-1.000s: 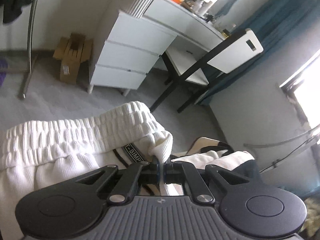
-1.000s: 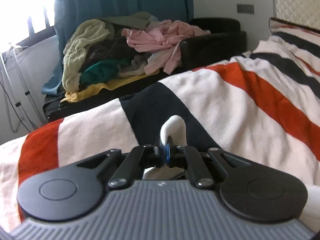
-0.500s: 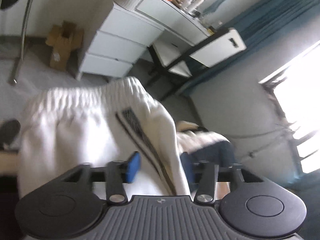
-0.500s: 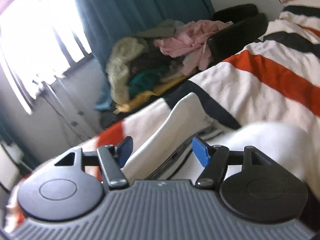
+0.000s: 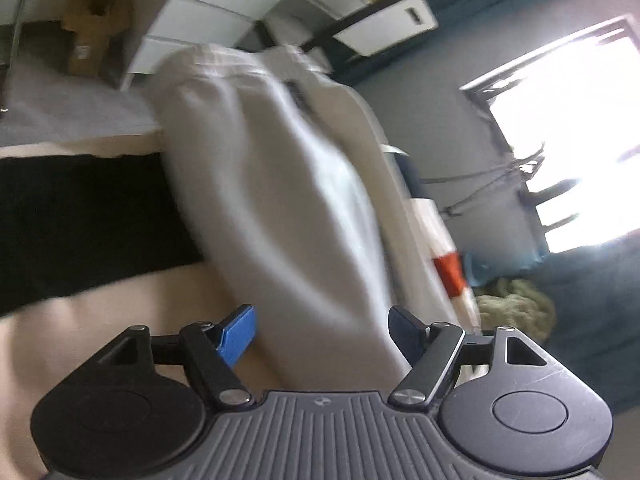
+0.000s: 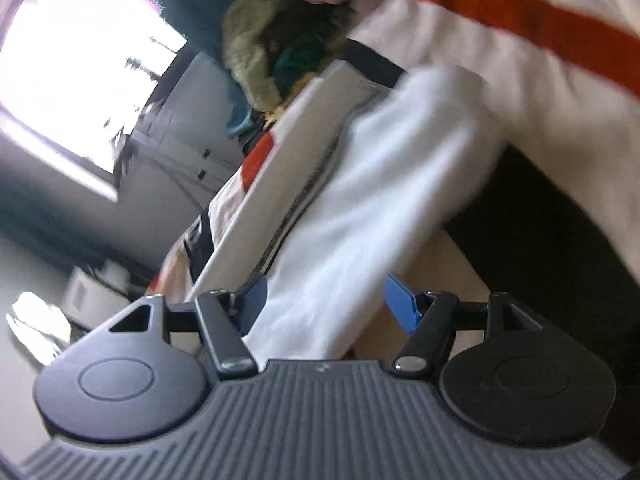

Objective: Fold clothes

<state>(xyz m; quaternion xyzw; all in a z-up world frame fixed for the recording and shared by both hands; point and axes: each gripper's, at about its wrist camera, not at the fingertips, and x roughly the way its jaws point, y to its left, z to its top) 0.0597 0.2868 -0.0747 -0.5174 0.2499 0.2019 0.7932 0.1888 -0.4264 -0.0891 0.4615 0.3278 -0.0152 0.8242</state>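
The white ribbed trousers (image 5: 280, 200) with a dark side stripe lie folded on the striped blanket (image 5: 80, 200). They also show in the right wrist view (image 6: 380, 200). My left gripper (image 5: 322, 332) is open, its jaws wide apart on either side of the cloth's near end, not pinching it. My right gripper (image 6: 324, 300) is open too, its blue pads spread on either side of the other end of the trousers. Both views are tilted and blurred.
The bed's blanket (image 6: 520, 40) has white, orange and black stripes. A pile of loose clothes (image 6: 280, 40) lies on a dark sofa by the window. A white drawer unit (image 5: 192, 20), a cardboard box (image 5: 96, 28) and a chair (image 5: 384, 20) stand beyond the bed.
Both grippers, shut on the trousers' cloth a second ago, have opened and let go. The trousers now lie on the blanket. Both cameras have rolled and dropped lower.
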